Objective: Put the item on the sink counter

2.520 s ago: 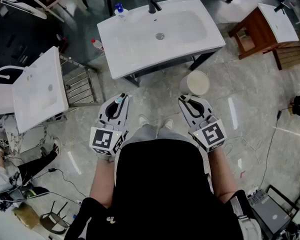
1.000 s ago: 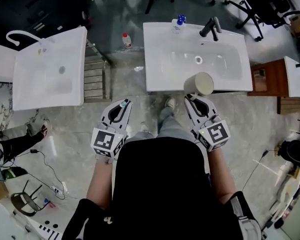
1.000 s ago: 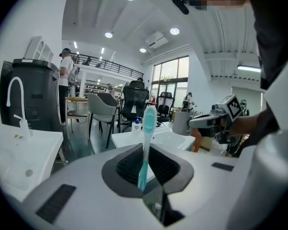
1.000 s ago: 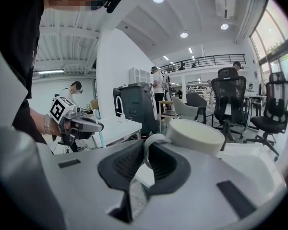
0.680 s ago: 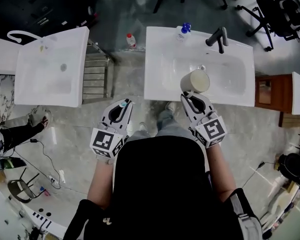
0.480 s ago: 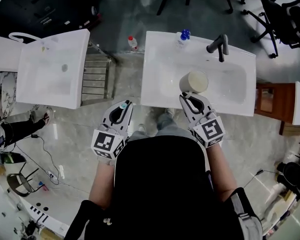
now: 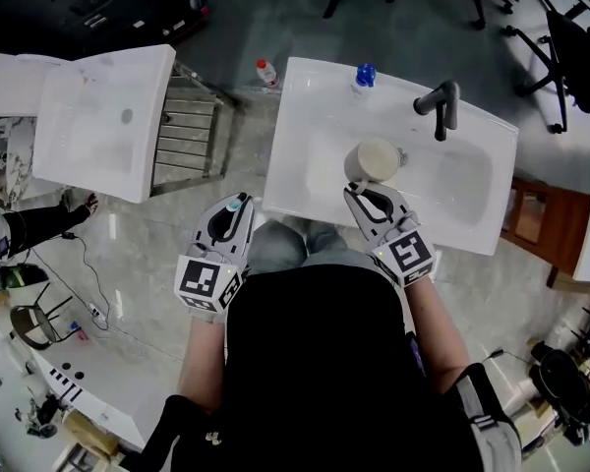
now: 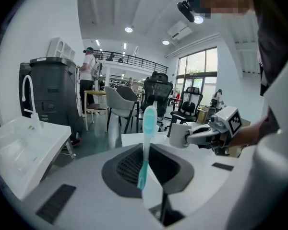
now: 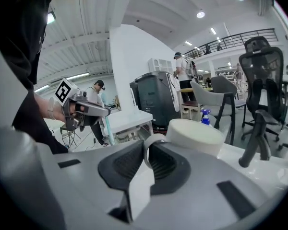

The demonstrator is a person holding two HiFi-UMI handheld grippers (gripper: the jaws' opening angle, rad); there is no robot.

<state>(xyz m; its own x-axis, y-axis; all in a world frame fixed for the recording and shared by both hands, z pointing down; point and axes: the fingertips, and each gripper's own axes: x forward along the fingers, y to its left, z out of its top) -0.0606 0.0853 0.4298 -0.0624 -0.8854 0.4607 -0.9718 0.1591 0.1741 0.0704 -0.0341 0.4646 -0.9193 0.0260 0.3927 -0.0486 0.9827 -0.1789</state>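
Two claws in use; right claw is closed on the handle of one cream ceramic mug, held over the basin of one white sink bench; left claw clamps one teal toothbrush, near the bench's front edge.

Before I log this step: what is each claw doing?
Left claw: closed on the toothbrush.
Right claw: closed on the handle of the mug.

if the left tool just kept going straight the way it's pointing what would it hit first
Most likely the near left corner of the sink counter: the left tool, shut on the toothbrush, points at it. Height is hard to judge, so it might pass just over the rim.
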